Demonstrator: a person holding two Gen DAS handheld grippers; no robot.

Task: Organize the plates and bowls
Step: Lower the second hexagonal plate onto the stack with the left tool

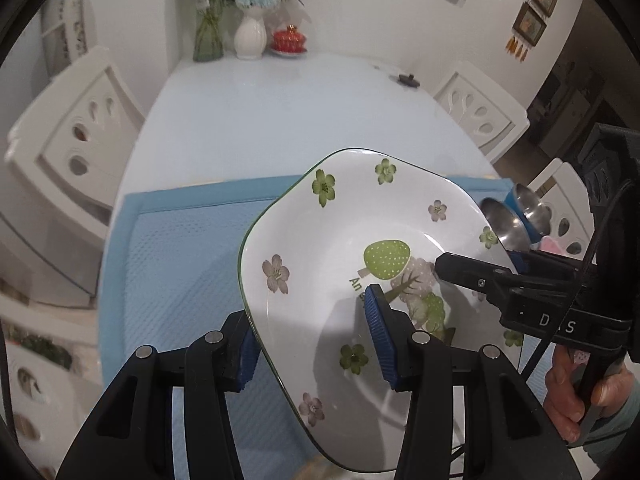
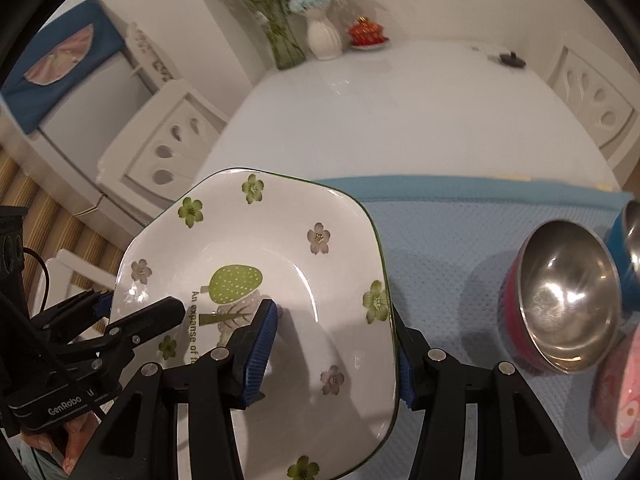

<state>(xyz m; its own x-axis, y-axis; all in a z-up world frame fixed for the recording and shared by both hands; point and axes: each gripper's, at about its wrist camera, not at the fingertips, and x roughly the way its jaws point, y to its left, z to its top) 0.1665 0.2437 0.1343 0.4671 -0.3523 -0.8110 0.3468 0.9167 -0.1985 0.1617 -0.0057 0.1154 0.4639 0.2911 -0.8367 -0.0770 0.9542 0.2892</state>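
Note:
A squarish white plate (image 1: 320,240) with green and pink flowers and a tree drawing hangs tilted above the blue mat (image 1: 180,260). My left gripper (image 1: 312,344) is shut on its left rim, one blue pad under the edge and one on the inner face. My right gripper (image 2: 332,364) is shut on the opposite rim of the plate (image 2: 280,240) in the same way. Each gripper shows in the other's view: the right gripper (image 1: 480,268) at the plate's right side, the left gripper (image 2: 136,312) at its left side.
A red steel-lined bowl (image 2: 560,296), a blue bowl (image 2: 628,248) and a pink bowl (image 2: 624,392) stand on the mat (image 2: 460,240) at the right. Vases with flowers (image 1: 250,36) and a red lidded dish (image 1: 288,40) sit at the table's far end. White chairs (image 1: 76,140) flank the table.

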